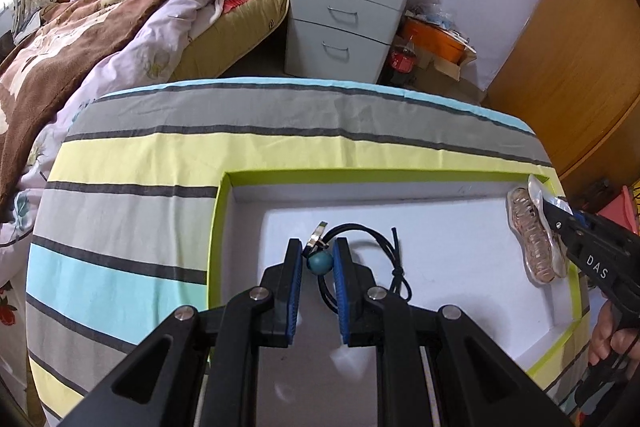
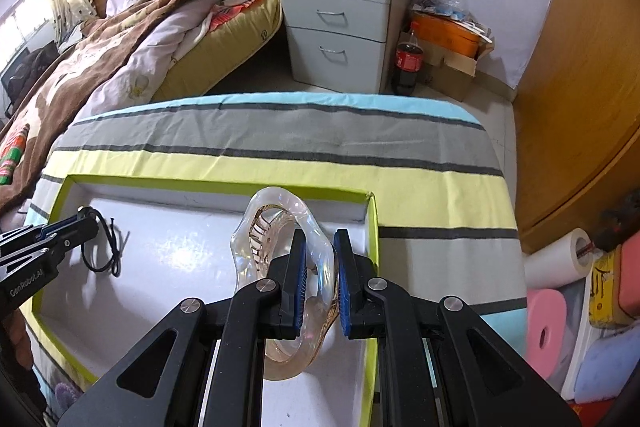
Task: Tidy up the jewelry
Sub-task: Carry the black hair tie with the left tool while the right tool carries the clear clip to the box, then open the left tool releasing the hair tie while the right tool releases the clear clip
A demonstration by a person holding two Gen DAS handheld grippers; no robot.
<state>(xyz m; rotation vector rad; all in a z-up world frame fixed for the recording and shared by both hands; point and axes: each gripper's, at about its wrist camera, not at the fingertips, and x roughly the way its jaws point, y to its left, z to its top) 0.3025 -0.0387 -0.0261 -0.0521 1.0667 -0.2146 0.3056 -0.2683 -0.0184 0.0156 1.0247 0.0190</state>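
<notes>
Jewelry sits in two places inside the shallow white tray point(image 1: 460, 307) with the lime-green rim, which lies on your desk under a striped cloth point(image 1: 160, 155).

Your left claw point(image 1: 317, 259) is narrowed around a black cord necklace point(image 1: 394, 263): the teal bead point(image 1: 320, 261) hangs between the blue pads point(image 1: 297, 267), a small silver ring charm sits just above it, and the rest of the cord loops and knots on the tray floor to the right. Whether the pads actually pinch the cord, you cannot tell from either view.

Your right claw point(image 2: 320, 267) grips the rim of a clear, amber-tinted hair clip point(image 2: 280, 227), one finger passing through its opening and the other outside. In the left wrist view the clip point(image 1: 536, 239) hangs at the tray's right wall, lifted off the floor.

Beyond the desk stand a grey three-drawer cabinet point(image 1: 344, 11), a bed with a brown blanket point(image 1: 80, 27), and a cola bottle point(image 2: 408, 63).
</notes>
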